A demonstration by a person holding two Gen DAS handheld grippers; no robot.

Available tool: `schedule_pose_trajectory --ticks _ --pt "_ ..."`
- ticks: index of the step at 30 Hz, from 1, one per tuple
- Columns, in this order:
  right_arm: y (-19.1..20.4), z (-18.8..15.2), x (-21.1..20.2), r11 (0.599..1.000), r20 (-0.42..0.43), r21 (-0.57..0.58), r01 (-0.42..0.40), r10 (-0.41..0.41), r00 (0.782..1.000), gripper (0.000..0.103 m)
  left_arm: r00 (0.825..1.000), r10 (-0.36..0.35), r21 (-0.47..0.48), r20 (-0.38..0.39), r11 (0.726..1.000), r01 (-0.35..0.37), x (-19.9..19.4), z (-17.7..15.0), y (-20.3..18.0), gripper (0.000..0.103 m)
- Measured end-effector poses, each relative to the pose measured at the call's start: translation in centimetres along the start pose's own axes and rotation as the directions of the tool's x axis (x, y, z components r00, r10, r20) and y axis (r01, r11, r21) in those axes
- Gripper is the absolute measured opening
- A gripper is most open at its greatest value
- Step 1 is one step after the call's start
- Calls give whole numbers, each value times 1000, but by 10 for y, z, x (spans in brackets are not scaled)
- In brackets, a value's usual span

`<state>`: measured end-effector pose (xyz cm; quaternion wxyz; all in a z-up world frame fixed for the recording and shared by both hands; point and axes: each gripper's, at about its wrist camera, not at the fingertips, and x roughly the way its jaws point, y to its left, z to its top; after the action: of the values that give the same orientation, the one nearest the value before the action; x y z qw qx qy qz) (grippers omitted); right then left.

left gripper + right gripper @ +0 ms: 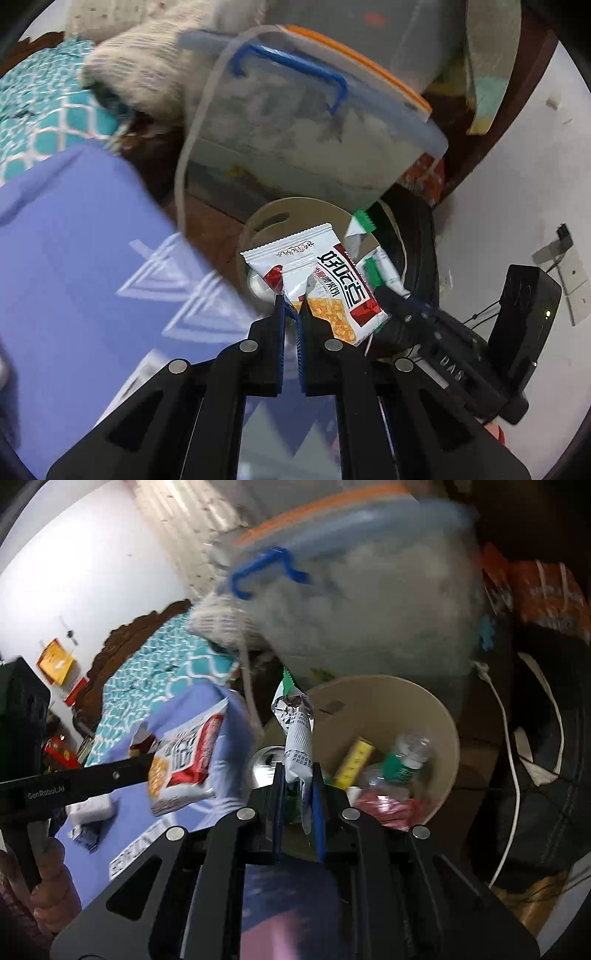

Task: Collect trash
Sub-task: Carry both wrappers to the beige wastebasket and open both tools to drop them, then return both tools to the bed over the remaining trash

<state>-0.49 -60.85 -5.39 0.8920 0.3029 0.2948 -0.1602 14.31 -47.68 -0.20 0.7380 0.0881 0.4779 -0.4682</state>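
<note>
Clamped in the left gripper [291,306], a snack packet [317,280] hangs short of the bin [436,716]; the right gripper [299,779] pinches a green-tipped wrapper [295,731] ahead, near the rim. Released now, either could miss.

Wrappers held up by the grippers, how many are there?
2. A red-and-white snack wrapper in the left hand-held gripper, and a silver wrapper in the right hand-held gripper, above the bin.

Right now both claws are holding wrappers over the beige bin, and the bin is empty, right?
Not empty. The right wrist view shows the beige bin already holds a plastic bottle and other trash. Both claws, left and right, do grip wrappers.
</note>
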Motion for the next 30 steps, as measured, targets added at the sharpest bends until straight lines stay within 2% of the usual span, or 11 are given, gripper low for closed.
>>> schedule_pose_trajectory --ticks 2,4,5,6,7,8,11,15,22,27,30 --pt "-8 0 12 1000 -25 27 4 -3 1000 22 1000 4 3 -26 1000 -4 19 10 -8 6" --pt "-14 -2 19 999 -39 42 19 -17 999 52 999 9 1 -44 1000 -9 31 12 -9 8" --pt "-16 -3 21 998 -30 49 33 -31 999 85 998 16 3 -56 1000 -16 38 14 -10 20" --pt "-19 -5 15 998 0 53 45 -45 999 90 997 38 7 -66 999 -38 44 16 -12 42" --pt "-22 -5 11 997 29 50 53 -55 998 90 996 58 5 -67 998 -58 47 19 -11 52" --pt "-21 -5 9 998 39 42 56 -58 998 90 996 69 2 -50 998 -69 46 19 -11 57" --pt "-20 -7 -6 997 76 51 59 -63 995 89 998 57 6 -34 998 -57 40 19 -10 57" --pt "-10 -13 -21 997 103 54 46 -51 993 89 999 50 -11 12 999 -50 8 5 4 57" --pt "49 -13 -29 999 113 -31 -16 19 993 88 994 33 -80 106 996 -25 -74 -53 54 57" --pt "123 -17 -16 986 61 -125 -114 122 991 82 972 103 -159 213 985 -70 -148 -110 108 57" --pt "178 -28 3 965 -19 -181 -191 191 981 72 939 204 -278 276 952 -125 -197 -150 156 57"
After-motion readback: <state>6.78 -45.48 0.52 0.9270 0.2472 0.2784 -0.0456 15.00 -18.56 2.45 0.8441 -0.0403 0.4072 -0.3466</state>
